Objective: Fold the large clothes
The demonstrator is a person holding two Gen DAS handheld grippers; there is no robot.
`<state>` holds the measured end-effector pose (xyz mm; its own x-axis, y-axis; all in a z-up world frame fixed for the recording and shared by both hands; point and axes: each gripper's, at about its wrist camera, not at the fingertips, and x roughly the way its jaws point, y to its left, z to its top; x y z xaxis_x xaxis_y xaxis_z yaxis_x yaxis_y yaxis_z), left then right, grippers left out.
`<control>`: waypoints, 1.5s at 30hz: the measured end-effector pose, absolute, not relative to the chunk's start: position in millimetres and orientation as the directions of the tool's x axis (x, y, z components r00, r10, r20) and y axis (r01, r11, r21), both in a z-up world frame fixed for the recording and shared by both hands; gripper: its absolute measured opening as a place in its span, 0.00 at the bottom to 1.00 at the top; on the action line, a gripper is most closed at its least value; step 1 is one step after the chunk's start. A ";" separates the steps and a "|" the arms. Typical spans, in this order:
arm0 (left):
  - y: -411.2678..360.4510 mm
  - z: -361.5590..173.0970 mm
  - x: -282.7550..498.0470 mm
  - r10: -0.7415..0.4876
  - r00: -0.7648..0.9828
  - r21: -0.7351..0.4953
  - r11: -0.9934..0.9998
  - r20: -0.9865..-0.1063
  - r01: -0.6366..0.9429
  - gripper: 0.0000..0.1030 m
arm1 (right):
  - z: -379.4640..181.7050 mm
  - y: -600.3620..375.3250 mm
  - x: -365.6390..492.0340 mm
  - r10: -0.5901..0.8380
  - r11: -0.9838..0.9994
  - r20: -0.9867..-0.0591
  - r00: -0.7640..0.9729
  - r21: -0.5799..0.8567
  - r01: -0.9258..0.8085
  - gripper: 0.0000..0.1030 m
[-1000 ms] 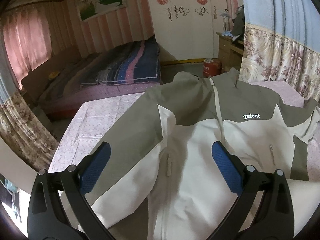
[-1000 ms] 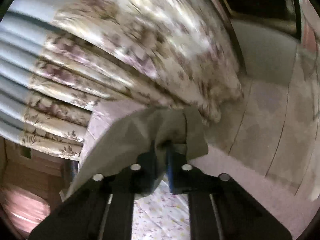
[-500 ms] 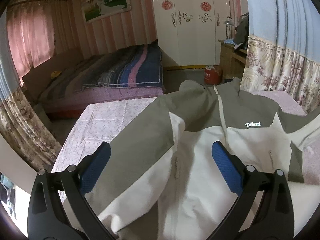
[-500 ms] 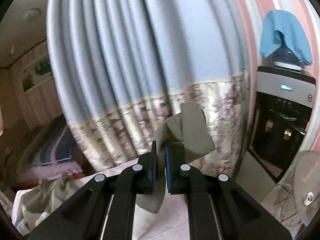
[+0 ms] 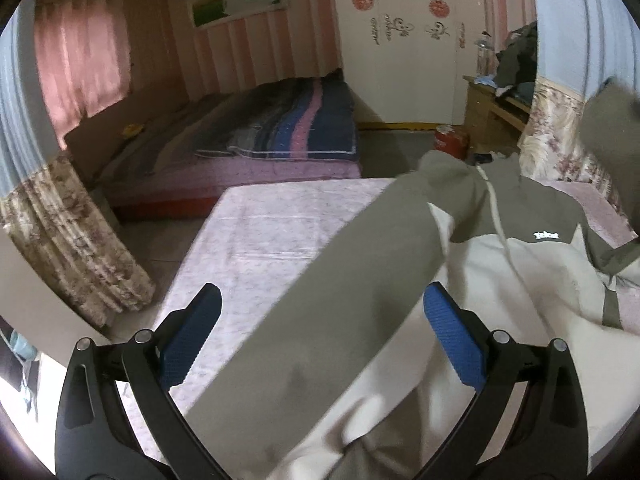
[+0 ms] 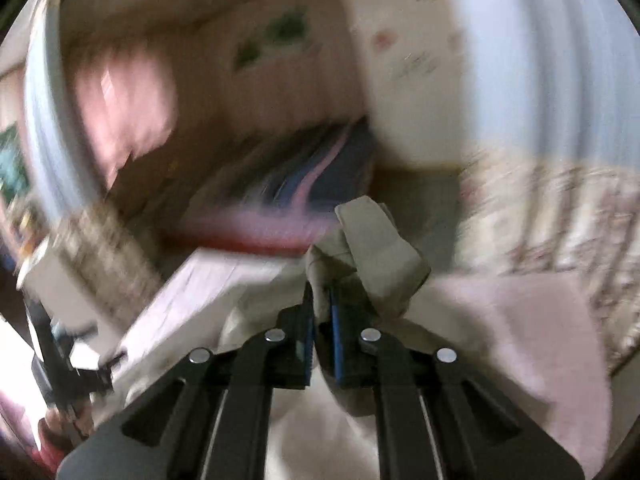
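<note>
Left wrist view: left tool (image 5: 320,320) wide open, empty, above the jacket (image 5: 500,280) spread on the table (image 5: 272,232), lower right of frame; bed (image 5: 280,140) behind. Right wrist view, blurred: right tool (image 6: 321,304) clamped on a jacket cuff (image 6: 376,252), centre frame.
</note>
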<state>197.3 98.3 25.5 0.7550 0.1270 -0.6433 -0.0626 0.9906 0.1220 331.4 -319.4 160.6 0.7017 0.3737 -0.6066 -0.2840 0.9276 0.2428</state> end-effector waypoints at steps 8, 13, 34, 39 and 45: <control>123.4 42.4 162.0 0.188 0.758 0.114 0.982 -0.624 -0.150 0.97 | 120.3 -261.1 347.2 0.446 0.873 -0.750 0.488 0.243 -0.423 0.72; 107.0 36.7 166.3 0.162 0.756 0.083 0.986 -0.635 -0.143 0.97 | 166.3 -309.7 317.0 0.408 0.898 -0.662 0.629 0.167 -0.406 0.80; -113.6 -42.7 275.3 -0.079 0.582 0.184 0.907 -0.809 0.379 0.60 | 18.4 -509.5 263.6 0.163 0.967 -0.747 0.644 0.250 0.044 0.80; -117.5 -56.2 271.8 -0.137 0.556 0.158 0.879 -0.820 0.450 0.28 | -4.3 -500.2 269.2 0.213 0.940 -0.769 0.603 0.329 0.086 0.60; -65.6 0.5 270.0 -0.126 0.730 0.141 0.946 -0.671 0.293 0.26 | 42.8 -458.6 309.9 0.209 0.961 -0.692 0.691 0.275 -0.015 0.08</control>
